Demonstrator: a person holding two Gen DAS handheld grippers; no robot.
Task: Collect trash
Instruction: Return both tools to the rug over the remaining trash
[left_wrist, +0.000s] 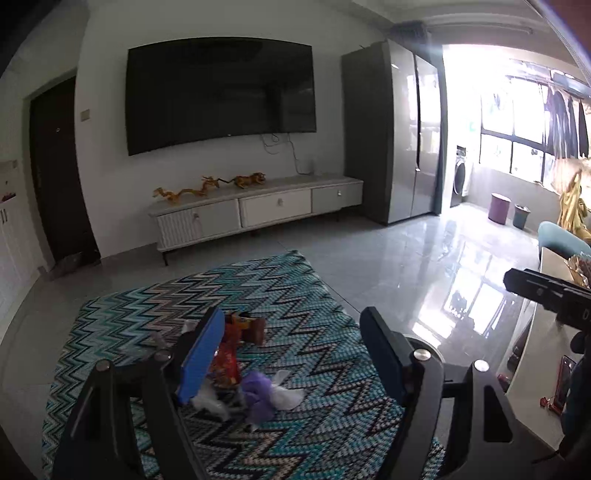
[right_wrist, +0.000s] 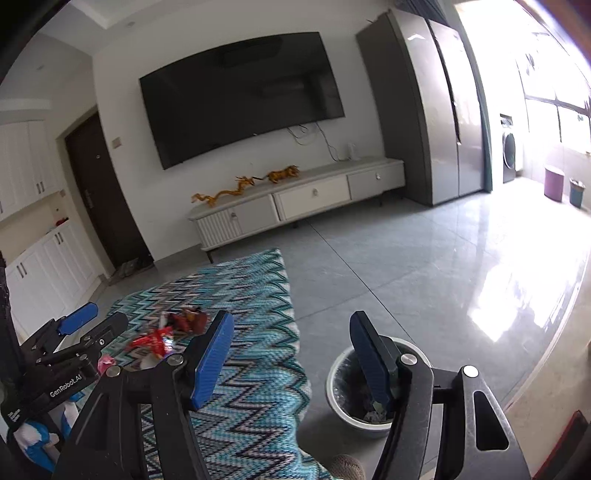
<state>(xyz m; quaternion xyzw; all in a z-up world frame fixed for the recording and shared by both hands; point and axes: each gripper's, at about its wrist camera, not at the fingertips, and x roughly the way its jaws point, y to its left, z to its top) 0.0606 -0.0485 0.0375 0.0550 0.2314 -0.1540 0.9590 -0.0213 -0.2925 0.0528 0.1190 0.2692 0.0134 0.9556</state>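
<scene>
The trash (left_wrist: 243, 369) is lying in a loose heap on the zigzag-woven rug (left_wrist: 295, 295): crinkled red wrappers (left_wrist: 227, 360), a brown wrapper (left_wrist: 257, 330), a soft purple wad (left_wrist: 255, 391) and crumpled white tissue (left_wrist: 288, 393). In the right wrist view the same shiny red wrappers (right_wrist: 157, 338) are sitting near the rug's left side. The left tongs (left_wrist: 291, 354) are hovering over the heap with their blue-padded fingers standing wide apart and gripping nothing. The right tongs (right_wrist: 291, 354) are also gaping wide and empty, their right finger hanging above a round white bin (right_wrist: 340, 402) lined with dark crinkly plastic. The bin is standing on the glossy grey tile floor (right_wrist: 424, 277), just beside the rug's edge. Beyond, a white cabinet (left_wrist: 258, 210) is sitting under a wall-mounted television (left_wrist: 221, 92).
</scene>
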